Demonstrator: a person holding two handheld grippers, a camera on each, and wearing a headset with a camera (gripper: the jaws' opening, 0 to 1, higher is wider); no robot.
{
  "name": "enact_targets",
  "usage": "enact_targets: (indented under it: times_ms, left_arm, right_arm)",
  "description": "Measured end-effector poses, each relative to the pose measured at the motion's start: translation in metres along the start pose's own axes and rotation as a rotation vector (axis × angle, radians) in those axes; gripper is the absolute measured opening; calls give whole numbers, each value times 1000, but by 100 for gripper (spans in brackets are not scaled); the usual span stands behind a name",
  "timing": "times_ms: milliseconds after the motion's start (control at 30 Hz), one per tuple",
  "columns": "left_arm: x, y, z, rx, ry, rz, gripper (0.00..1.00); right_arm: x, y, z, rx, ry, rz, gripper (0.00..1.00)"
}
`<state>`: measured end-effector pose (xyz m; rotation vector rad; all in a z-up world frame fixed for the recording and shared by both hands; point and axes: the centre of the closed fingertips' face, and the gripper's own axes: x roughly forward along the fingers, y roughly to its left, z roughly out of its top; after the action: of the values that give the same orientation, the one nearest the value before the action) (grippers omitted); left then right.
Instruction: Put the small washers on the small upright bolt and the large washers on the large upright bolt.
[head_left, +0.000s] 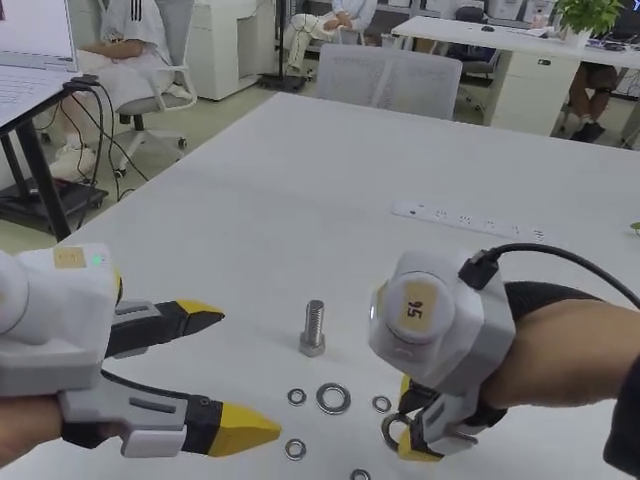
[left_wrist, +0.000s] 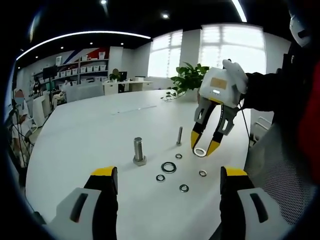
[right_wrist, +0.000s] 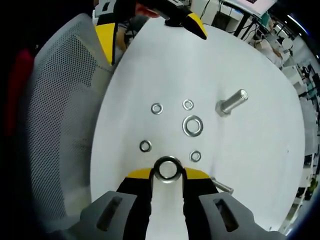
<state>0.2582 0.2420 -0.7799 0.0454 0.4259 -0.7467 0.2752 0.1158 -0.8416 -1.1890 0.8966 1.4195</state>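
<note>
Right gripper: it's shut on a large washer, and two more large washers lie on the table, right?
No. One loose large washer lies on the table, per the right gripper view; the right gripper is shut on the held large washer.

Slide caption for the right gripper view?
Right gripper holds a large steel washer over a white table bearing five loose washers and a large upright steel bolt.

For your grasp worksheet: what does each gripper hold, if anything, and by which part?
The right gripper pinches a large washer by opposite edges of its rim. The left gripper is open, holding nothing.
</note>
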Motion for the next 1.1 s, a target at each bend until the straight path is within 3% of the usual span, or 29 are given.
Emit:
enact_targets:
  times_ms: [667, 1100]
  left_arm:
    - [0, 17, 2, -17, -71, 41, 86]
    - [0, 28, 2, 1, -88, 81, 85]
  right_arm:
    - [-48, -22, 26, 23, -99, -45, 23]
    - [-72, -55, 46, 9, -138, -89, 23]
